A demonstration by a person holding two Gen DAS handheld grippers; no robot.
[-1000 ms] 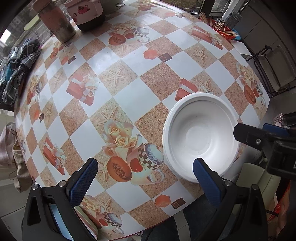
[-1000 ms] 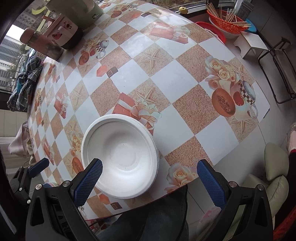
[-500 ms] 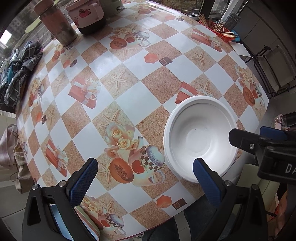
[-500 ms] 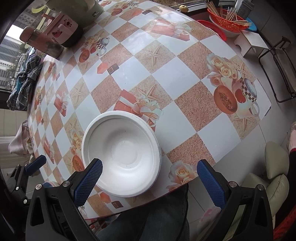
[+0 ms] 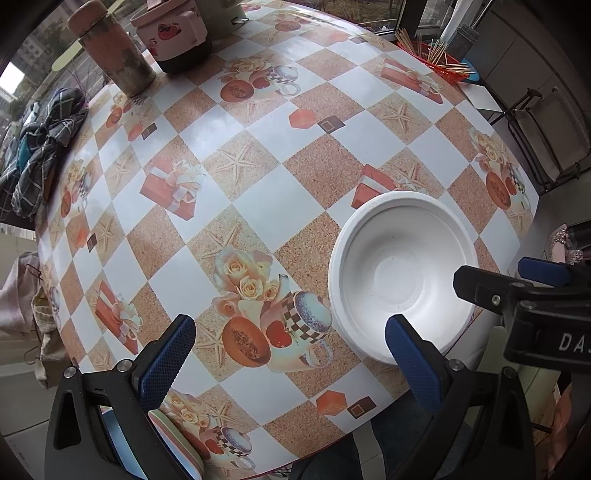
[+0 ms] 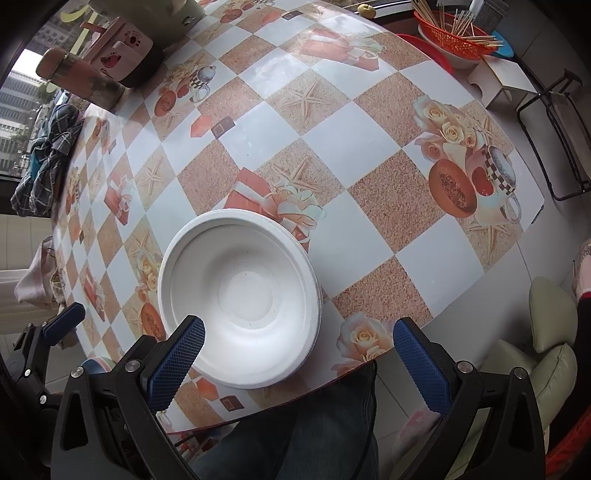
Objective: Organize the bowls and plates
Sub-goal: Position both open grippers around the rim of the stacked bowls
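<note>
A white foam bowl [image 5: 402, 273] sits upright near the front edge of the checked table [image 5: 288, 192]; it shows again in the right wrist view [image 6: 240, 299]. My left gripper [image 5: 288, 360] is open, its right fingertip over the bowl's near rim. A plate with a striped rim [image 5: 177, 450] lies partly hidden under its left finger. My right gripper [image 6: 299, 360] is open too, its left fingertip over the bowl's near-left rim. Each gripper appears in the other's view: the right gripper [image 5: 517, 295] beside the bowl, the left gripper [image 6: 55, 325] at the table's left edge.
At the back stand a pink flask [image 5: 110, 48] and a pink appliance [image 5: 173, 33]. A red basket of sticks [image 6: 454, 33] sits at the far right corner. Plaid cloth [image 5: 44, 140] hangs off the left. A person's jeans-clad leg [image 6: 295, 435] and a cushion [image 6: 546, 332] are below the edge.
The bowl has stayed put. The right gripper has edged closer to the bowl's right rim in the left wrist view. Both cameras have drifted only slightly, and both grippers remain open.
</note>
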